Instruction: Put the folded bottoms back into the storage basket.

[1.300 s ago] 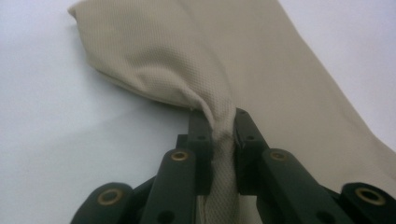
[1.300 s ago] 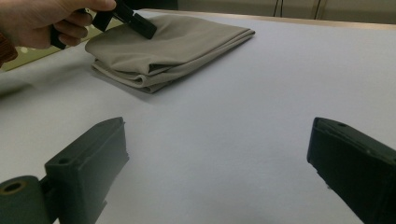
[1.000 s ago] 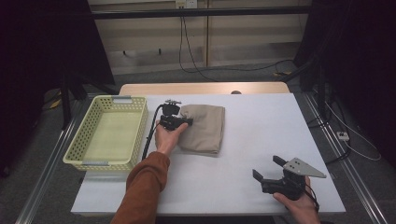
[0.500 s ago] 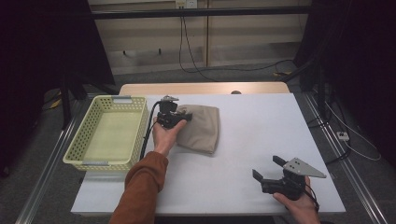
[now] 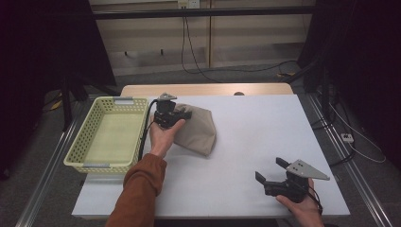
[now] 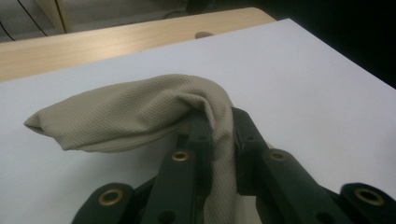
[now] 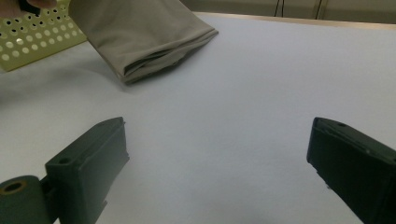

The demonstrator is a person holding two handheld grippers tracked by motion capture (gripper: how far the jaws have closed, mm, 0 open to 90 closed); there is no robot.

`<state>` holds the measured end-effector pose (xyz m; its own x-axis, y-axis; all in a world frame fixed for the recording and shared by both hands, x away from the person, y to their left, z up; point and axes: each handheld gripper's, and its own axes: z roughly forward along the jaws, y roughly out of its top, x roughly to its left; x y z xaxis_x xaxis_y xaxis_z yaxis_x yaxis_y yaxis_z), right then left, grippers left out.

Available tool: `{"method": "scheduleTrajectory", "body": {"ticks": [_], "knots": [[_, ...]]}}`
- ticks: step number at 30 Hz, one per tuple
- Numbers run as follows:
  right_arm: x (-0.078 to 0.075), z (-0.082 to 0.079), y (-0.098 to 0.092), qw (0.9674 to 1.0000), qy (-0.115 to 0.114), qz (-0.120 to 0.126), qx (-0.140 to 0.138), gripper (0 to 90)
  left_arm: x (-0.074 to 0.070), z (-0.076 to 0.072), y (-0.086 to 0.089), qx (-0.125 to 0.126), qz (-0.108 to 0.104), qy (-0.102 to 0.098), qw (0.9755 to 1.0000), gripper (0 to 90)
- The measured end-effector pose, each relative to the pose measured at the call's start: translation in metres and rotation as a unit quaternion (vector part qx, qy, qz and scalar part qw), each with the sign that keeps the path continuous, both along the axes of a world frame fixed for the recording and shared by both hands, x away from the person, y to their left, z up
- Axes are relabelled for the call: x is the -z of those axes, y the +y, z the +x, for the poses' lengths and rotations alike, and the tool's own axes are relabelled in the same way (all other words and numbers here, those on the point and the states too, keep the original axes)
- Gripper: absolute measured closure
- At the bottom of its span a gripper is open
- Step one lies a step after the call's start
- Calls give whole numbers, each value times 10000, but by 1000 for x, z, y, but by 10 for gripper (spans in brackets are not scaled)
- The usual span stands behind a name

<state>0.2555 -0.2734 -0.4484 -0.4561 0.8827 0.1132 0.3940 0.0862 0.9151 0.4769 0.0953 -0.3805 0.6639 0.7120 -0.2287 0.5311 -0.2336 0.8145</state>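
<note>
Cloth (image 6: 140, 116) was pinched between the left gripper's (image 6: 217, 126) jaws by one thin edge; it could slip out, missing the basket (image 5: 78, 151). The right gripper (image 7: 219, 154) gaped wide, holding nothing.

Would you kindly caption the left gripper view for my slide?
Left gripper pinching a fold of beige cloth above the white table.

The left claw (image 5: 182, 115), clamped on the beige cloth (image 5: 198, 135), now sits higher and nearer the yellow basket (image 5: 85, 156); the cloth's gripped edge is lifted off the bench (image 5: 255, 142), its far end dragged leftward.
</note>
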Motion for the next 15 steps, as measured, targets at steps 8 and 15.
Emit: {"method": "scheduleTrajectory", "body": {"ticks": [8, 15], "knots": [[0, 0, 0, 10000, -16, -7, 0, 48, -13, -8, 6, -4, -39, -187, 9998, 812], [0, 0, 1, 10000, -20, -8, 1, 47, -22, -18, 6, 63, -51, -355, 9993, 812]]}}
